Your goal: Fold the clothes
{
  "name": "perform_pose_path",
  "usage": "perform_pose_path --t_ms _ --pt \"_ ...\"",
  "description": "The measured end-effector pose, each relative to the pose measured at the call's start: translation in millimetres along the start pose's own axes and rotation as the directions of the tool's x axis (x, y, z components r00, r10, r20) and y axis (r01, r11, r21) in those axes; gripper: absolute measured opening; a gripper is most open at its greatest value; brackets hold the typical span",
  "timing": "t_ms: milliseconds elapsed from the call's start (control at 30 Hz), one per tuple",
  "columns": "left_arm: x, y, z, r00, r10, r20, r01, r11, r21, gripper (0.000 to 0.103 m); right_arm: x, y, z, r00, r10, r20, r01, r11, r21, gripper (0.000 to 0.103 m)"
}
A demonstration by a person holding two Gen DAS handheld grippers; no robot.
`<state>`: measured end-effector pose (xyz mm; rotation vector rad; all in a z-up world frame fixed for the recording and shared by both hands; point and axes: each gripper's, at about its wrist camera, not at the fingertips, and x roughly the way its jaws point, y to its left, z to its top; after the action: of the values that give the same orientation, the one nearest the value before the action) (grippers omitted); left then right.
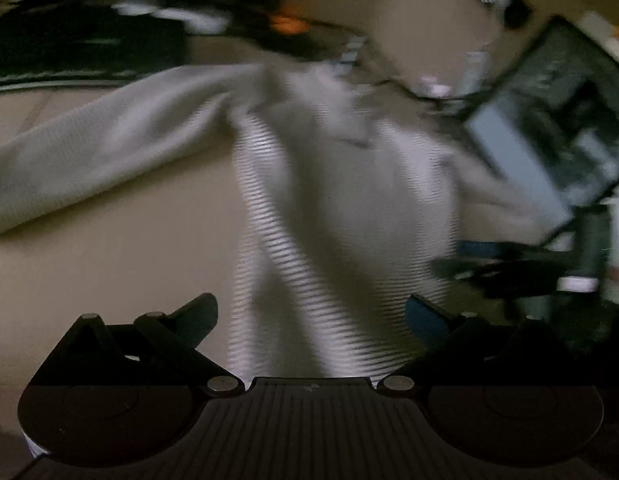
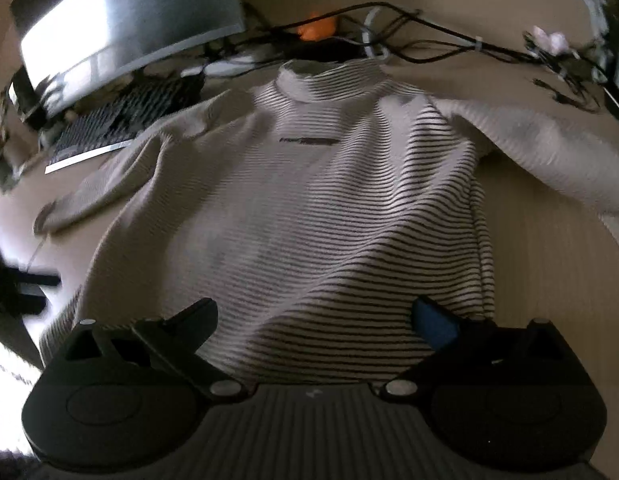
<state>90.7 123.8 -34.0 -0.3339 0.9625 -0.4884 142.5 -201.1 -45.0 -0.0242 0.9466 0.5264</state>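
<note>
From the left wrist, the left tool (image 1: pixel 311 314) hangs with its two dark fingers spread wide and nothing between them. Ahead of it lies the sweater (image 1: pixel 341 208) — a pale ribbed knit with fine dark stripes, blurred here — spread on the smooth beige worktop (image 1: pixel 109 280). One plain cream sleeve (image 1: pixel 109 136) runs out to the left of the tool, soft and rounded at its edge. Far ahead to the right stands a tilted dark monitor (image 1: pixel 557 120).

From the right wrist, the right tool (image 2: pixel 315 316) is also spread wide and empty, its fingers just above the sweater's hem. The sweater (image 2: pixel 309 208) lies front up, its mock collar (image 2: pixel 329 80) at the far end and a small dark chest mark just below it. The sleeves fan out to either side. Beyond the collar lies a tangle of black cables (image 2: pixel 429 36) and something small and orange (image 2: pixel 317 26); far left of the tool, a keyboard (image 2: pixel 121 116) sits under a glossy monitor (image 2: pixel 121 24).
</note>
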Motion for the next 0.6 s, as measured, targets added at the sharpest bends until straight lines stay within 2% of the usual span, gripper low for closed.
perform_pose_path --t_ms 100,167,267,333,433,600 --pt "25 -14 3 0.994 -0.092 -0.056 0.093 0.996 0.012 0.102 2 0 4 1.000 0.000 -0.019 -0.001 0.999 -0.037 0.103" --pt "43 -16 1 0.991 -0.084 -0.102 0.084 0.996 -0.009 0.103 4 0 6 0.999 -0.004 -0.036 0.001 0.996 -0.088 0.103" --pt "37 -10 -7 0.992 -0.108 -0.064 0.106 0.994 -0.034 0.103 5 -4 7 0.999 -0.008 -0.045 0.001 0.990 -0.144 0.103" --pt "29 -4 -14 0.991 -0.120 -0.050 0.117 0.991 -0.065 0.103 5 -7 8 0.999 0.001 -0.044 -0.007 0.991 -0.135 0.103" --pt "17 -1 -32 0.996 -0.090 -0.025 0.088 0.993 -0.082 0.102 7 -3 6 0.999 -0.024 -0.034 0.019 0.989 -0.144 0.103" --pt "-1 -7 -46 1.000 0.011 -0.029 -0.012 0.999 -0.039 0.102 10 18 -3 0.996 -0.089 -0.014 0.085 0.980 -0.183 0.103"
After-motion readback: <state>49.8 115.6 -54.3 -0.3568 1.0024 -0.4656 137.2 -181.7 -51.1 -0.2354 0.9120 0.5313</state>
